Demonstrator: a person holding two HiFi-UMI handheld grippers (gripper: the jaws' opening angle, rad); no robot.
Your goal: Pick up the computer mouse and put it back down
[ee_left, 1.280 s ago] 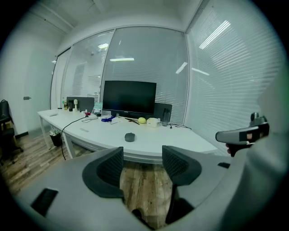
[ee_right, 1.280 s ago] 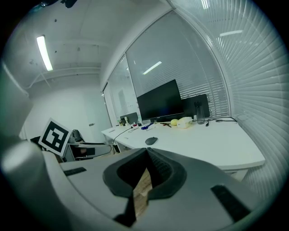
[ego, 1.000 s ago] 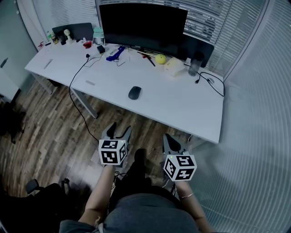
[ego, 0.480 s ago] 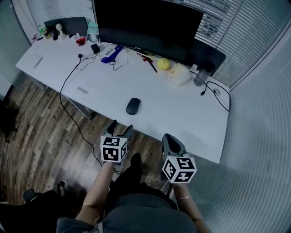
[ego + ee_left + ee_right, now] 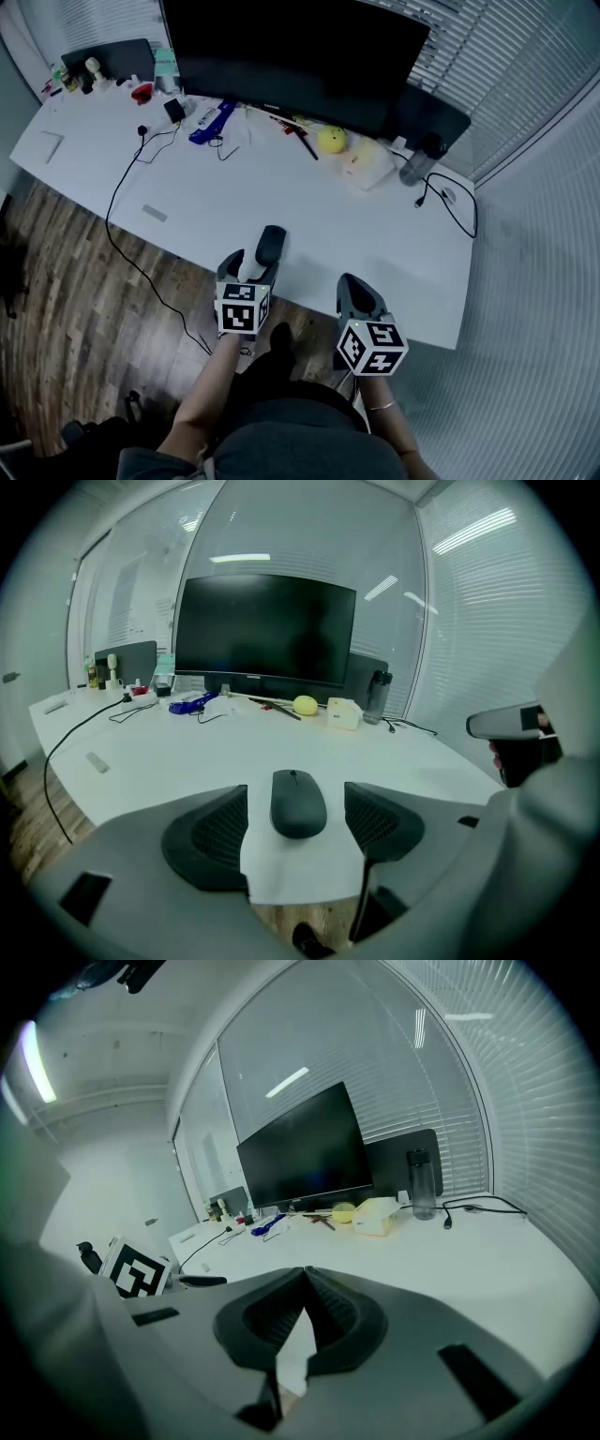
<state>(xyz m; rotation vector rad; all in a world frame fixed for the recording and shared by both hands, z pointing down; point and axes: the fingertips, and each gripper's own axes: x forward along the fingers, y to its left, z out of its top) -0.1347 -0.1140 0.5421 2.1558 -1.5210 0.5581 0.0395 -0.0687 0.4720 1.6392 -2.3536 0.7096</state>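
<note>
The dark grey computer mouse (image 5: pixel 271 244) lies on the white desk (image 5: pixel 375 239) near its front edge. My left gripper (image 5: pixel 249 262) has reached that edge, and its jaws are opening. In the left gripper view the mouse (image 5: pixel 298 797) sits between the tips of the left gripper (image 5: pixel 296 819). The pads (image 5: pixel 220 832) stand clear of it on both sides. To the right, my right gripper (image 5: pixel 349 281) hovers at the desk's front edge. In the right gripper view the right gripper (image 5: pixel 305 1274) has its jaws meeting at the tip, with nothing held.
A large black monitor (image 5: pixel 291 52) stands at the back of the desk. In front of it lie a yellow ball (image 5: pixel 330 141), a pale box (image 5: pixel 367 165), a bottle (image 5: pixel 415 161), a blue object (image 5: pixel 209 121) and cables (image 5: pixel 127 178). Wooden floor (image 5: pixel 84 309) lies below the edge.
Both grippers have moved forward from over the floor to the desk's front edge. The left one has come up to the mouse, which now sits between its jaw tips.
</note>
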